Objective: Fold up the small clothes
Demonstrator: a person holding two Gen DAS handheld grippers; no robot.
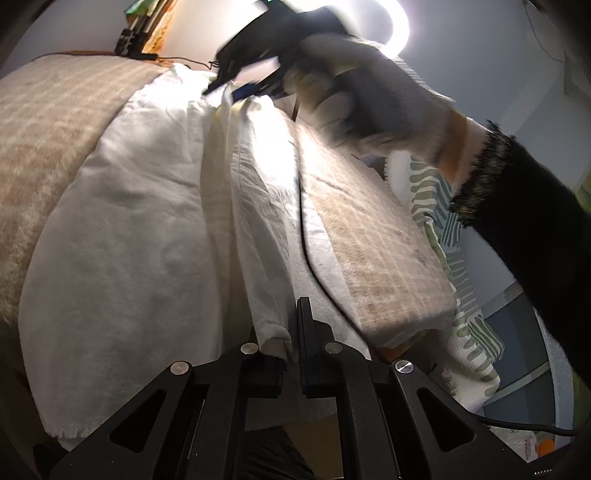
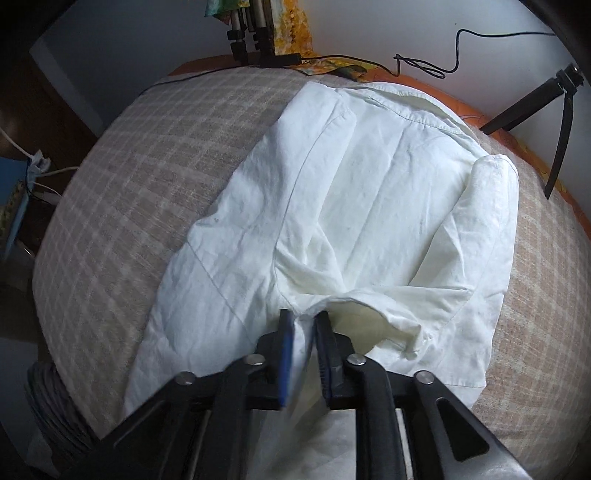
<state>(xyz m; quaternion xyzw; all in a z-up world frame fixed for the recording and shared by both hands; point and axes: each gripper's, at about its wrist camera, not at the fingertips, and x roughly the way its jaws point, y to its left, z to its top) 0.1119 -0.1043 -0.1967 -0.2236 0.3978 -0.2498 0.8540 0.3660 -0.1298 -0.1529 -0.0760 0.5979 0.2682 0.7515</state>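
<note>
Fingers of the left gripper (image 1: 291,354) pinch the white shirt's (image 2: 369,206) hem on the plaid-covered tabletop (image 2: 129,192), while the right gripper (image 2: 304,332) stands part-open around its edge, probably mid-fold, needing release next.

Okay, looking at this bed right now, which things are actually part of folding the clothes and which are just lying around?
Part of the job:
- white shirt
- left gripper, shut on a shirt edge
- right gripper, jaws apart with shirt fabric between them
- checked blanket, the folding surface

Just lying about:
- black tripod
- black cable
- green striped cloth
- ring light
</note>
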